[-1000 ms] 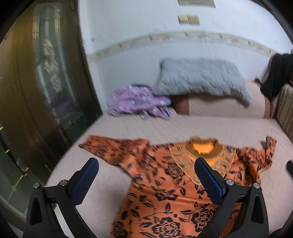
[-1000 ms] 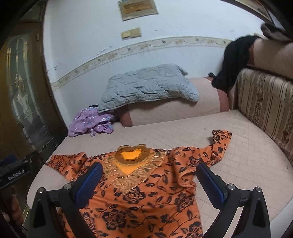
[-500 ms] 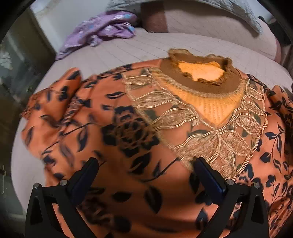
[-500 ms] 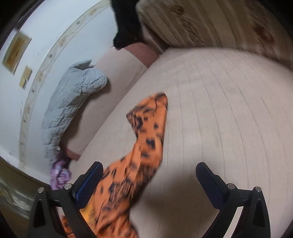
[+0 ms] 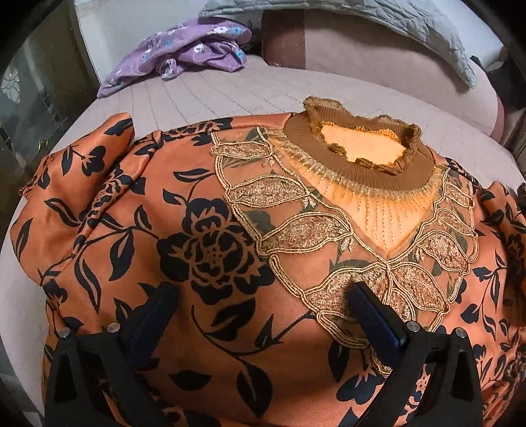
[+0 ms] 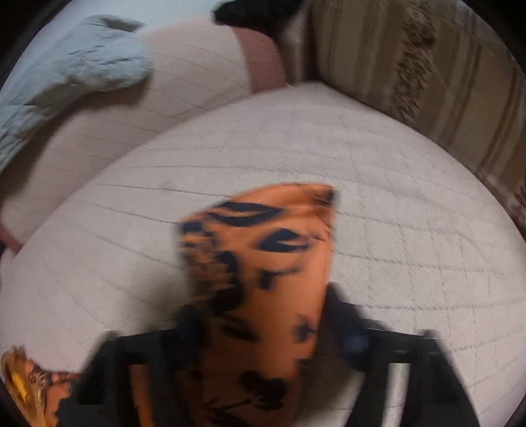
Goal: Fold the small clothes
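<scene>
An orange top with black flowers (image 5: 210,249) lies spread face up on the pink bed (image 5: 250,88). Its brown ruffled collar (image 5: 358,138) and gold lace yoke point away from me. My left gripper (image 5: 263,305) is open, low over the chest, its fingers touching the fabric. In the blurred right wrist view, the top's right sleeve (image 6: 263,262) lies between my right gripper's (image 6: 259,322) fingers, which have closed in around it. The sleeve end points away over the bed.
A purple flowered garment (image 5: 184,49) lies at the bed's far left. A grey quilted pillow (image 5: 394,29) rests on a pink bolster (image 5: 378,72) at the back. A striped sofa back (image 6: 427,75) borders the bed's right side. A glass door (image 5: 29,98) stands left.
My right gripper has moved in over the sleeve and narrowed around it. My left gripper has shifted slightly back and lower onto the chest of the top.
</scene>
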